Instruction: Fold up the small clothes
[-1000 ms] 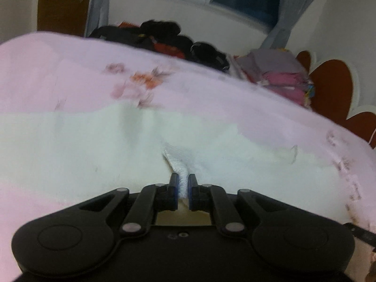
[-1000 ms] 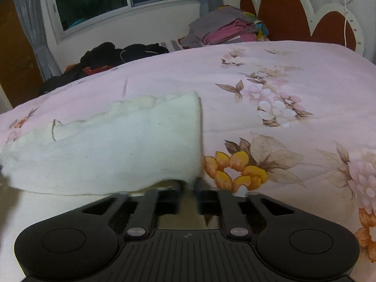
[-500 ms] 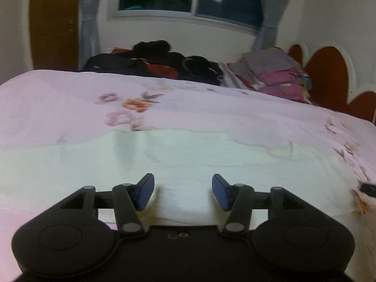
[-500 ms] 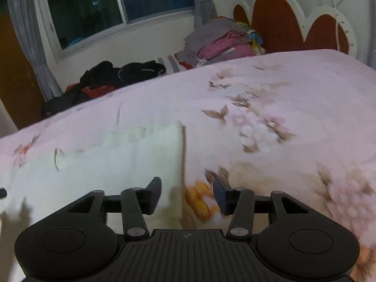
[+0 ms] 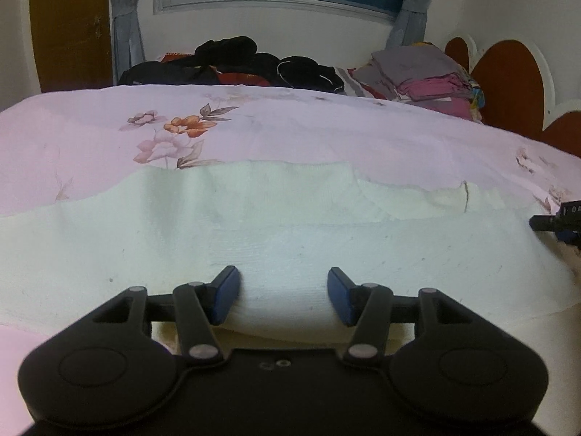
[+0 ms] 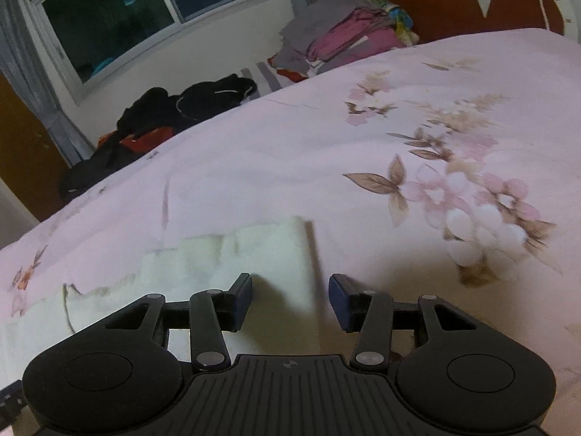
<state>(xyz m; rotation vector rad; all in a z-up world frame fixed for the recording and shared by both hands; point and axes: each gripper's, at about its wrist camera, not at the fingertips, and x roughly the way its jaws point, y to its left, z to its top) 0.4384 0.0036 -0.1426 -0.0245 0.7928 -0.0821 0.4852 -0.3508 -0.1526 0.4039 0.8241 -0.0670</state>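
The cloth [image 5: 290,239] is lying flat on the bed [image 5: 326,134], a pale piece spread left to right across the near part of the pink floral cover, with what looks like one fold already laid in, judging by the doubled far edge. You are holding the left hand-held gripper [image 5: 283,299] wide open over the cloth's near edge, gripping nothing. You are holding the right hand-held gripper [image 6: 289,301] wide open too, empty, straddling the cloth's right edge [image 6: 308,272]. You seem to be sitting between folds: the next move is probably calling for both to close on that near edge or its corners and carry it over. Open cover is stretching far and right, giving you room. Dark clothes [image 5: 232,61] and a folded pile [image 5: 421,76] are lying well apart at the far side.
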